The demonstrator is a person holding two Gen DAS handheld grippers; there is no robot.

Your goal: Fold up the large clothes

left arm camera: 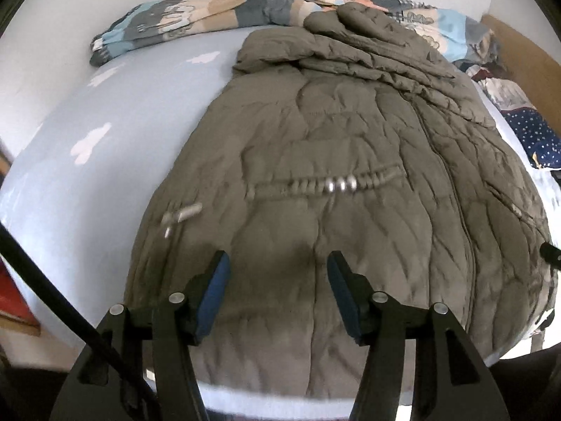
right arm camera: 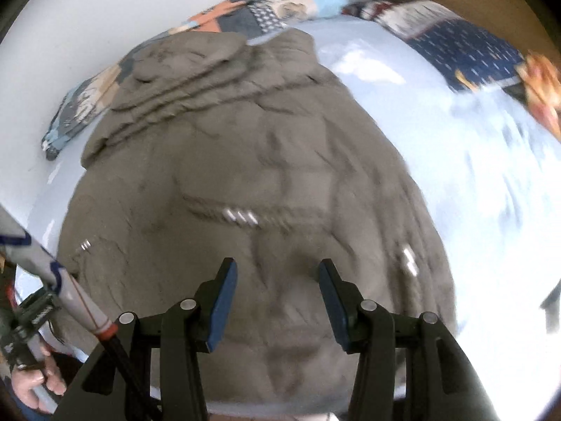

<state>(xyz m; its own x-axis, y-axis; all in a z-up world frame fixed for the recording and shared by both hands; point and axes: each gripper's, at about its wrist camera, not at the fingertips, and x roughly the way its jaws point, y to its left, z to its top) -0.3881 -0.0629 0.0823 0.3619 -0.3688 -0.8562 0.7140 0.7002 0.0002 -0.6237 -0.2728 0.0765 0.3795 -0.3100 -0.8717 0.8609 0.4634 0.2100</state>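
Note:
A large olive-brown padded coat (left arm camera: 333,161) lies flat on the bed, back up, with a gathered waist seam carrying metal beads (left arm camera: 342,185). Its hood and a folded sleeve (left arm camera: 378,45) lie bunched at the far end. My left gripper (left arm camera: 278,263) is open and empty, hovering over the near hem. In the right wrist view the same coat (right arm camera: 266,182) fills the middle, and my right gripper (right arm camera: 277,270) is open and empty above its near part. The right wrist view is motion-blurred.
The light blue bed sheet (left arm camera: 105,161) with white cloud prints lies under the coat. A patchwork quilt (left arm camera: 175,24) is bunched along the white wall. Dark blue patterned bedding (right arm camera: 466,56) lies at the right. The person's hand (right arm camera: 42,382) holds the other tool at lower left.

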